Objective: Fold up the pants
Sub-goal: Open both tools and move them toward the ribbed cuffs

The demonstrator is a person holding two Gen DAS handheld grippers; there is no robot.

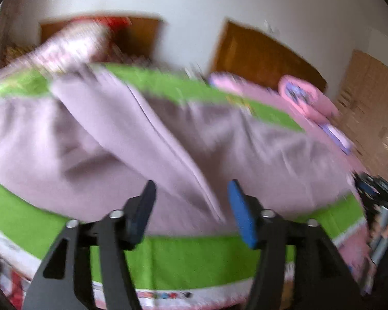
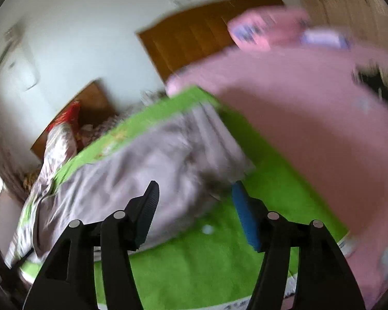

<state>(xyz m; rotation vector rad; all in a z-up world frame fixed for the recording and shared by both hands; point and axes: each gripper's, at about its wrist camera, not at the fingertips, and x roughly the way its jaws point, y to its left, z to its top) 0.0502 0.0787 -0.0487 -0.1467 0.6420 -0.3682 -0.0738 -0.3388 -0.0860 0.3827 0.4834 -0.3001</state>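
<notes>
Both views are smeared by motion blur, so fine detail is lost.

In the left wrist view, the left gripper (image 1: 191, 196) has its jaws standing apart with nothing between them; the pads press on no cloth. The pale mauve pants (image 1: 147, 139) lie spread over a bright green sheet (image 1: 194, 255) on the bed, filling the middle of the view from 9 o'clock to 3 o'clock. A long crease runs through them from about 11 o'clock down toward 6 o'clock, just ahead of the fingertips. A pink blanket (image 1: 307, 100) sits bunched at 2 o'clock, beyond the pants.

In the right wrist view, the right gripper (image 2: 195, 197) also shows its jaws spread and empty. Here the pants (image 2: 132, 178) stretch from 8 o'clock toward the centre, their near edge lying just ahead of the fingertips on the green sheet (image 2: 194, 271). The pink blanket (image 2: 310, 118) covers the area from 1 o'clock to 4 o'clock. A brown wooden headboard (image 2: 194, 41) stands against the white wall at 12 o'clock.
</notes>
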